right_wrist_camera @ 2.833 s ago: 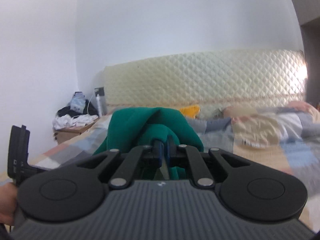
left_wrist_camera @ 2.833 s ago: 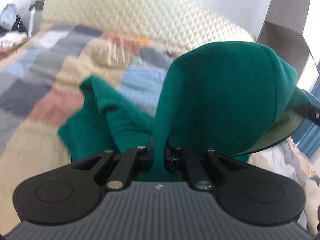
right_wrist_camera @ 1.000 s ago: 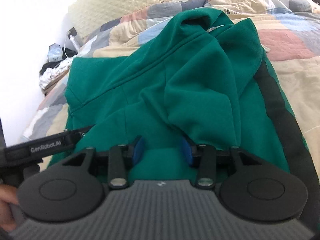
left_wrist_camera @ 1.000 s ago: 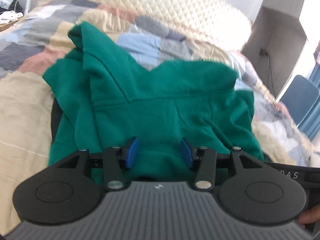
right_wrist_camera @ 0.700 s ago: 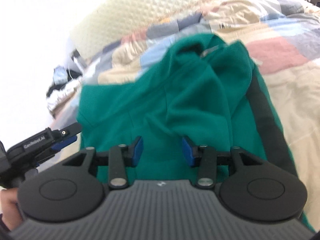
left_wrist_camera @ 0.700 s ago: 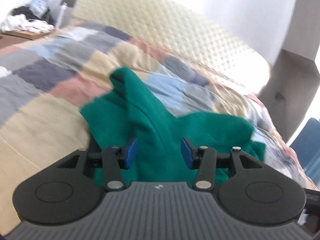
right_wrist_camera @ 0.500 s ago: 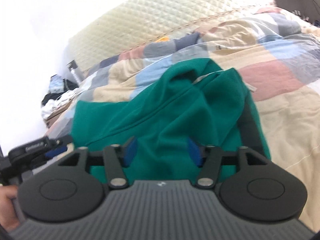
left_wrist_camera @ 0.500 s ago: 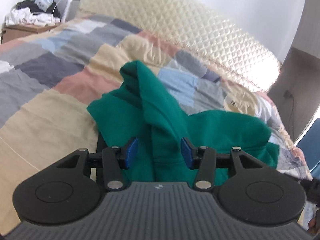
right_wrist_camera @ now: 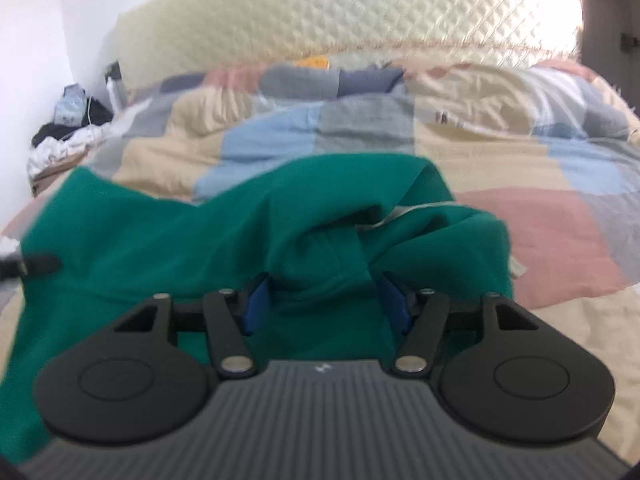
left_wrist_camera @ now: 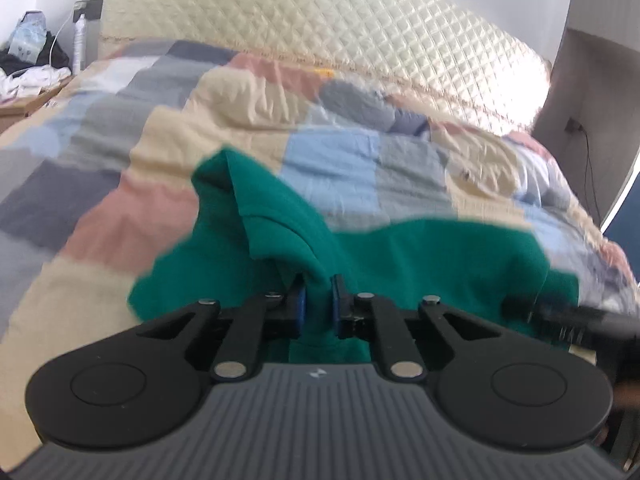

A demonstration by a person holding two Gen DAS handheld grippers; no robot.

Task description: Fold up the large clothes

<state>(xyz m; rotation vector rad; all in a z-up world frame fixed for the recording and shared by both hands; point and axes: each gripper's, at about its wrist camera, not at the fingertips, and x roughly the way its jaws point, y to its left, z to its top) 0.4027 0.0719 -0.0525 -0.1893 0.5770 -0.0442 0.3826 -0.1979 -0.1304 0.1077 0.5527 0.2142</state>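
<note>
Green hoodie [left_wrist_camera: 420, 264] bunched on the patchwork bed [left_wrist_camera: 120, 216].
Left claw [left_wrist_camera: 318, 306] closing, pinching a fold at lower centre; right claw [right_wrist_camera: 326, 306] closing around cloth, pads not pressing.

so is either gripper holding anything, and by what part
The left gripper is shut on a bunched fold of the green hoodie. The right gripper is closing around another bunch, pads not yet pressing.

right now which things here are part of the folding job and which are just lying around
Part of the job:
- green garment, spread on the bed
- left gripper, jaws closing on a fold of it
- right gripper, jaws closing, bunched cloth between them

Just lying about:
- patchwork quilt
- quilted headboard
- pile of clothes on the bedside table
</note>
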